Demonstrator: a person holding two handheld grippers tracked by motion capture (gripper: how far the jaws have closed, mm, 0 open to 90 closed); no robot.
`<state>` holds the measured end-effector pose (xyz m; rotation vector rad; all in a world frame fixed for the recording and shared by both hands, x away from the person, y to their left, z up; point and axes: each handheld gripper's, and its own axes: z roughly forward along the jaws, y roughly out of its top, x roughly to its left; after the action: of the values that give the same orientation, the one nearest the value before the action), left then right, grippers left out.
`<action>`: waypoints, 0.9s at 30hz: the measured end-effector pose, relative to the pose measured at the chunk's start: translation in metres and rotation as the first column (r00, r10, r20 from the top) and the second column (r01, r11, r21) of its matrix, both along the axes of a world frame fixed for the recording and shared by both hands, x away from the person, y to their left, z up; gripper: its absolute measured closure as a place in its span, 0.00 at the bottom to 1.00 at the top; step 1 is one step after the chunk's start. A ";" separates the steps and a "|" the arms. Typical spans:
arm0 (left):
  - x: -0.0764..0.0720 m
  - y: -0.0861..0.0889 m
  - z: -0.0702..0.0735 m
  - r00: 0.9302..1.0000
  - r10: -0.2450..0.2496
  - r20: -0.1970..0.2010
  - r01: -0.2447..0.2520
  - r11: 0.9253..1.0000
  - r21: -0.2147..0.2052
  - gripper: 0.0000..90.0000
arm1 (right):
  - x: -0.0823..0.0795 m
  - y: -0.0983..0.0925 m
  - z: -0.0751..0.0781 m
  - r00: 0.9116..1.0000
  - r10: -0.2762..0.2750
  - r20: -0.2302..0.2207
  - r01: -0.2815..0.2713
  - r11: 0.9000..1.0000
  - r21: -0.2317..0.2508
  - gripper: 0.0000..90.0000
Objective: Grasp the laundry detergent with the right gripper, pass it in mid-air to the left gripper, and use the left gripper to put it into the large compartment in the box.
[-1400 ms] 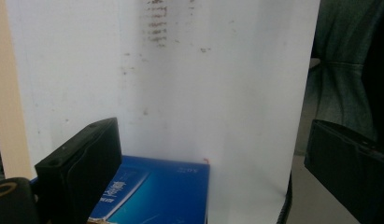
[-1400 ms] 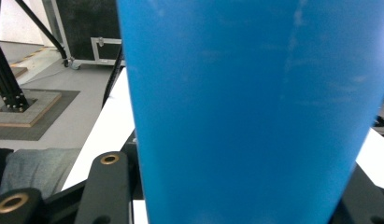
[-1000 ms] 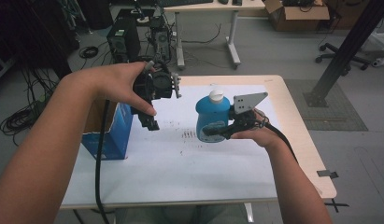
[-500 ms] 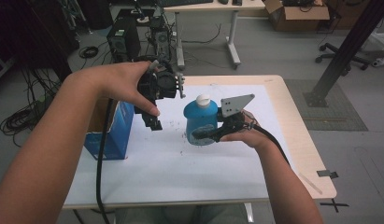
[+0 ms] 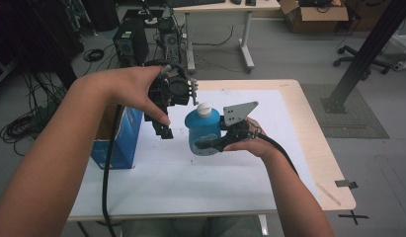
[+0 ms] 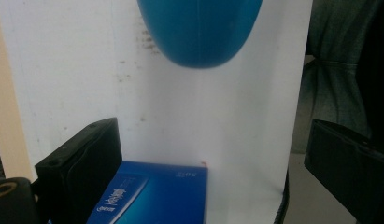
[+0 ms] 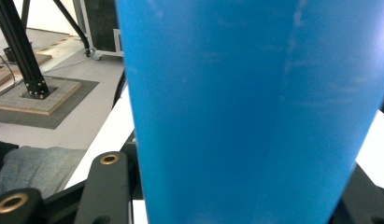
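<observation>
Blue bottle (image 5: 203,132), white cap (image 5: 204,108), blue box (image 5: 122,138)

bottle (image 5: 204,131): smooth matt blue plastic | box (image 5: 122,143): glossy printed cardboard | table (image 5: 309,133): pale wood, white paper sheet

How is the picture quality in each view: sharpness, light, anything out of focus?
High view: dim, even room light, soft detail, the blue bottle legible. Left gripper view: bright white table cover, blue box print slightly blurred. Right gripper view: bottle wall so near that it is a soft, featureless blue with faint streaks.
</observation>
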<state>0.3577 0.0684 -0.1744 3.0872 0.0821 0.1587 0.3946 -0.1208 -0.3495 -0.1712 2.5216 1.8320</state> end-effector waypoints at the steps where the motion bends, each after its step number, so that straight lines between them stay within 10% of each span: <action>1: 0.000 -0.001 0.000 1.000 -0.001 -0.002 0.001 1.000 0.002 0.05 | 0.000 0.002 0.000 1.000 0.003 0.000 -0.003 1.000 0.001 0.51; 27: 0.002 -0.015 -0.005 1.000 -0.004 -0.013 0.004 1.000 0.010 0.05 | -0.002 0.033 -0.004 0.999 0.030 0.013 -0.031 0.999 0.012 0.50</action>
<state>0.3592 0.0536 -0.1790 3.0988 0.0762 0.1399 0.3924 -0.0874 -0.3533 -0.2212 2.5125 1.8512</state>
